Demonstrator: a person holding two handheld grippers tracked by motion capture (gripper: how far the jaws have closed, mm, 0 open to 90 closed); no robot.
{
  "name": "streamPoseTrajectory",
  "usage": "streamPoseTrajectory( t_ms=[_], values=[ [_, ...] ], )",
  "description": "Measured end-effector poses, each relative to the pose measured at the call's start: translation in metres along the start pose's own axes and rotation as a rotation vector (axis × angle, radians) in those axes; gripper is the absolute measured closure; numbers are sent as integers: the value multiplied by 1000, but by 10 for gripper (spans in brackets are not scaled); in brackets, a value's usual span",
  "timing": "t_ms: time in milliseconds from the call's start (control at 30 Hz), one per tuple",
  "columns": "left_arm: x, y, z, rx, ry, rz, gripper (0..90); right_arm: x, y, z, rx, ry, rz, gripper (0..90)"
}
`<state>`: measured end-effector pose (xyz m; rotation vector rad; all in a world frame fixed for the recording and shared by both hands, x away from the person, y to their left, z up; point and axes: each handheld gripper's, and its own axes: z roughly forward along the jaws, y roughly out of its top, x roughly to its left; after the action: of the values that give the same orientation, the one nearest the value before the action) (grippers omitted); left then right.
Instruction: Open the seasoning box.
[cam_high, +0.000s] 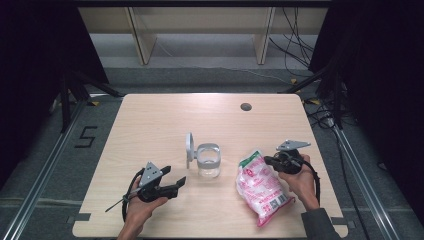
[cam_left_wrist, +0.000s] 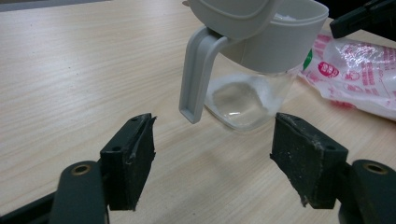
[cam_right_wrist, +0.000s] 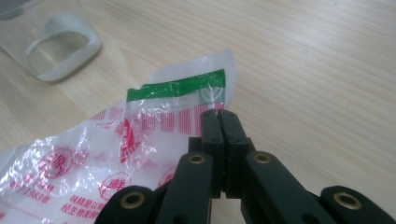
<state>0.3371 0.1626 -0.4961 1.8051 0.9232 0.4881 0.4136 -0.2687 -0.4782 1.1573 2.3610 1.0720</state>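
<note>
A clear glass jar (cam_high: 208, 160) with a grey collar stands mid-table, its hinged grey lid (cam_high: 189, 148) swung up to its left. My left gripper (cam_high: 175, 177) lies left of the jar and points at it, with its jaws wide apart and nothing between them. In the left gripper view the jar (cam_left_wrist: 243, 98) stands just beyond the left gripper (cam_left_wrist: 212, 154). A plastic bag (cam_high: 262, 187) with red print and white contents lies right of the jar. My right gripper (cam_right_wrist: 219, 116) is shut on the bag (cam_right_wrist: 93, 158) at its top edge, by the green strip.
The wooden table (cam_high: 150, 115) has a small dark grommet hole (cam_high: 246, 106) at the back right. The jar (cam_right_wrist: 60, 46) sits close to the bag's top end. Beyond the table are wooden legs and cables on the floor.
</note>
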Motion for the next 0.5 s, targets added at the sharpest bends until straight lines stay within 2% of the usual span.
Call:
streamPoseTrajectory(
  t_ms=[33, 67, 100, 133, 167, 200, 233, 267, 300, 333, 367, 400, 433, 467, 500],
  values=[
    [-1, 0, 1, -9, -4, -9, 294, -2, -2, -4, -6, -10, 26, 900],
    [-1, 0, 0, -2, -3, -9, 295, -5, -4, -5, -8, -18, 14, 900],
    [-2, 0, 1, 1, 0, -19, 295, -5, -7, -8, -10, -27, 42, 900],
    [-3, 0, 1, 8, 5, -12, 295, -10, -9, -11, -15, -35, 20, 900],
    [-4, -1, 1, 4, 3, -15, 294, -12, -12, -15, -16, -36, 41, 900],
    [-5, -1, 0, 8, 3, -22, 295, -15, -15, -19, -9, -62, 31, 900],
    [-6, -1, 2, -4, -7, -23, 295, -18, -18, -21, -8, -54, 41, 900],
    [-6, 0, 1, 9, -3, -12, 294, -22, -22, -26, -28, -31, 72, 900],
    [-7, -1, 1, 8, -2, -19, 295, -24, -24, -29, -45, -29, 88, 900],
    [-8, -1, 3, -4, -13, -21, 294, -23, -26, -32, -49, -50, 94, 900],
    [-8, -1, 2, 9, -16, -16, 294, -21, -26, -34, -59, -42, 127, 900],
    [-8, -1, 3, 12, -12, -15, 293, -23, -26, -34, -74, -35, 108, 900],
    [-9, -1, 3, 9, -11, -13, 293, -20, -26, -35, -74, 0, 162, 885],
    [-9, -1, 4, 5, -15, -15, 294, -17, -25, -34, -83, 5, 160, 859],
    [-9, -1, 3, 12, -12, -10, 294, -16, -24, -32, -87, -8, 135, 823]
  ],
)
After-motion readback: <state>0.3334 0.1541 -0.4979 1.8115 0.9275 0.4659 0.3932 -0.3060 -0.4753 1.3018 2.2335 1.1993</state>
